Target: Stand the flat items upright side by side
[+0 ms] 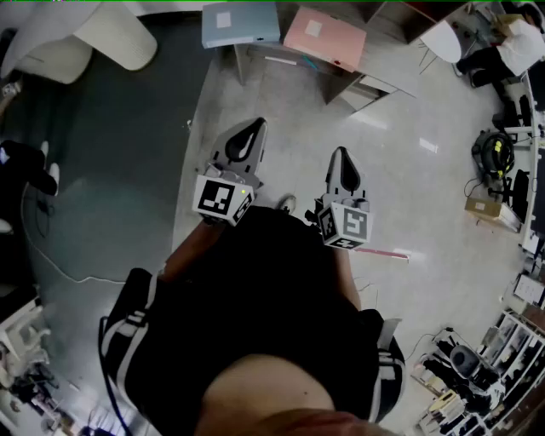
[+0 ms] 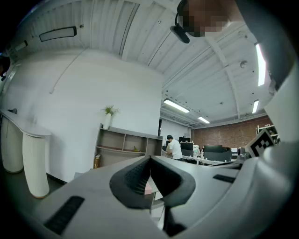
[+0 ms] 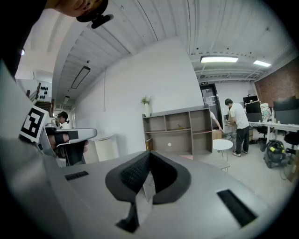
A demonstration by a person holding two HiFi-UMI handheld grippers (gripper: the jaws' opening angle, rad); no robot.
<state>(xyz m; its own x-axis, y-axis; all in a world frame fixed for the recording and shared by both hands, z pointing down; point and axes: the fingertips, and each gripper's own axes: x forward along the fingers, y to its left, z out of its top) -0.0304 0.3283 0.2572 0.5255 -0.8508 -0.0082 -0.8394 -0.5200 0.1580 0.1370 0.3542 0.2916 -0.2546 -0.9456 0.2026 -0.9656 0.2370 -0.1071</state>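
Note:
A blue-grey flat item [image 1: 241, 23] and a pink flat item [image 1: 324, 37] lie flat side by side on a small table [image 1: 362, 85] at the top of the head view, well ahead of both grippers. My left gripper [image 1: 255, 129] is held in the air over the pale floor, its jaws shut with nothing between them. My right gripper [image 1: 341, 155] is level with it to the right, also shut and empty. In the left gripper view [image 2: 150, 159] and the right gripper view [image 3: 149, 155] the dark pads meet, and the room lies beyond.
An open shelf unit [image 3: 180, 130] stands against the white wall, with a small round white table [image 3: 223, 144] and a standing person [image 3: 238, 126] to its right. Dark carpet [image 1: 102, 170] covers the left. A vacuum [image 1: 494, 153] and a cardboard box [image 1: 485, 207] sit at the right.

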